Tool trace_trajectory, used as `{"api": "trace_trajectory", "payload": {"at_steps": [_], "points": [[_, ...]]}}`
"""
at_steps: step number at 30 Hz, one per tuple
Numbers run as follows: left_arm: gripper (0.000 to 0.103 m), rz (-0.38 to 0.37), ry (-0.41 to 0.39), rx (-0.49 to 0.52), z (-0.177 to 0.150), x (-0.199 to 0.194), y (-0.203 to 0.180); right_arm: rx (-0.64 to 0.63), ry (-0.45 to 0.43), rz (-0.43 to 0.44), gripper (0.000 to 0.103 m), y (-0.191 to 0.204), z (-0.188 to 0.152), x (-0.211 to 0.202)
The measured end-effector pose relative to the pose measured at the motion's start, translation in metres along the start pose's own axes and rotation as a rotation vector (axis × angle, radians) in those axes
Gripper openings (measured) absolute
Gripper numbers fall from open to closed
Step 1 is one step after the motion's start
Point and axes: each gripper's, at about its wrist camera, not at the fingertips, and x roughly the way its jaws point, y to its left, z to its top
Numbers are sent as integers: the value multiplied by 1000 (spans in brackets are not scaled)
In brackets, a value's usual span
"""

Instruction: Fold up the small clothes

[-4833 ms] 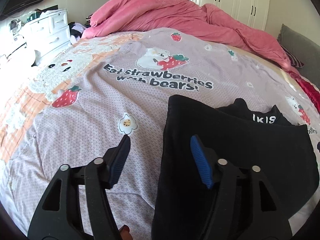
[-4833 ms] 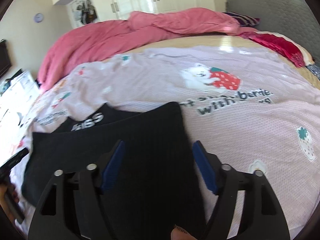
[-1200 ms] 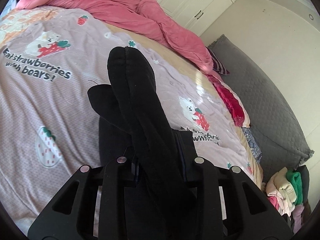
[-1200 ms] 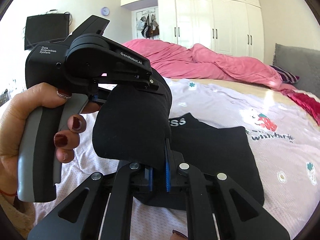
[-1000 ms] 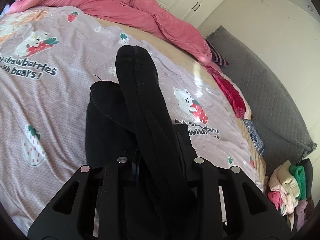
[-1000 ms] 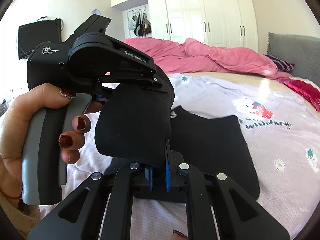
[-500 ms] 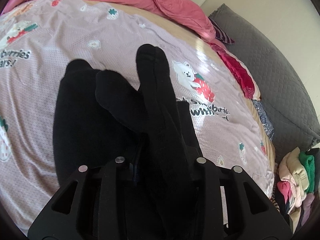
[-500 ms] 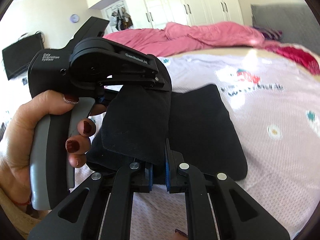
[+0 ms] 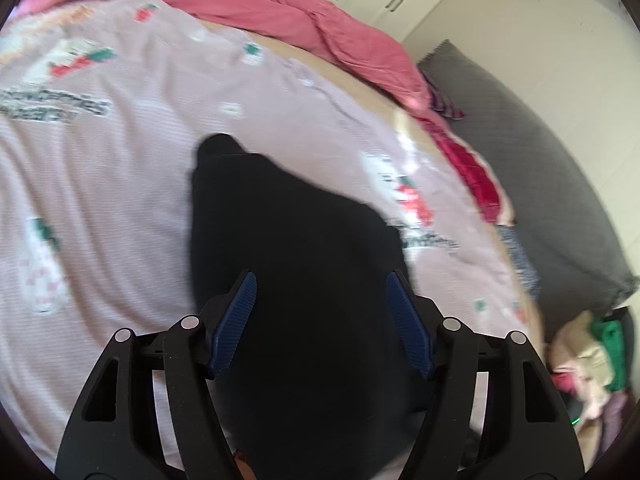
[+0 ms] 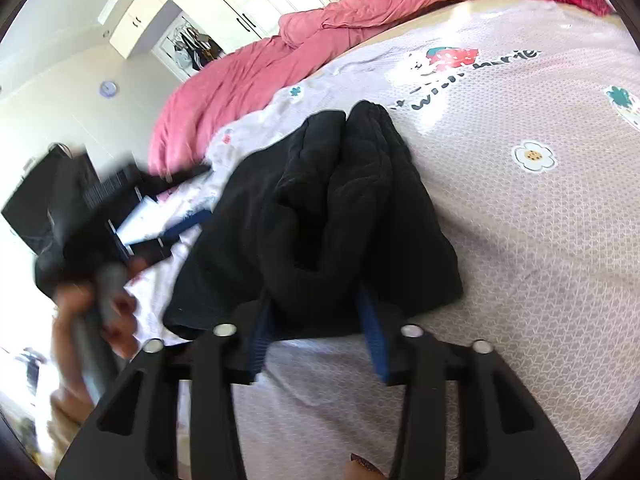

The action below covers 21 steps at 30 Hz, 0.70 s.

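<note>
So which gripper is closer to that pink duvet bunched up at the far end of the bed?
Neither is clearly nearer. The left gripper and right gripper both hover open over the black garment, with the pink duvet well beyond across the printed sheet.

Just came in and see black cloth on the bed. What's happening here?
A person with a gripper in each hand is folding a small black garment on the printed bedspread. Both the left gripper and the right gripper have just been opening; the garment lies bunched on the bed, and neither gripper's pads press on it.
</note>
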Motion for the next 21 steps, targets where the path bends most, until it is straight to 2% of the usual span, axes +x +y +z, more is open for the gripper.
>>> {"api": "trace_trajectory", "payload": {"at_steps": [2, 5, 10, 13, 15, 18, 19, 21], "points": [[59, 28, -6, 44, -8, -3, 1, 6, 0, 25, 66, 4, 9, -4], [59, 69, -20, 114, -18, -5, -5, 45, -3, 57, 71, 1, 29, -4], [59, 114, -32, 195, -29, -6, -11, 108, 108, 107, 73, -11, 64, 26], [60, 115, -29, 208, -30, -7, -9, 145, 172, 137, 71, -15, 77, 46], [60, 112, -25, 207, -29, -8, -7, 123, 185, 131, 62, -12, 81, 51], [62, 111, -21, 205, -29, -8, -6, 62, 199, 99, 40, -7, 86, 56], [63, 113, -19, 204, -29, -8, -6, 14, 205, 88, 29, -2, 86, 58], [64, 112, -16, 205, -29, -8, -6, -56, 183, 60, 22, 6, 87, 55]]}}
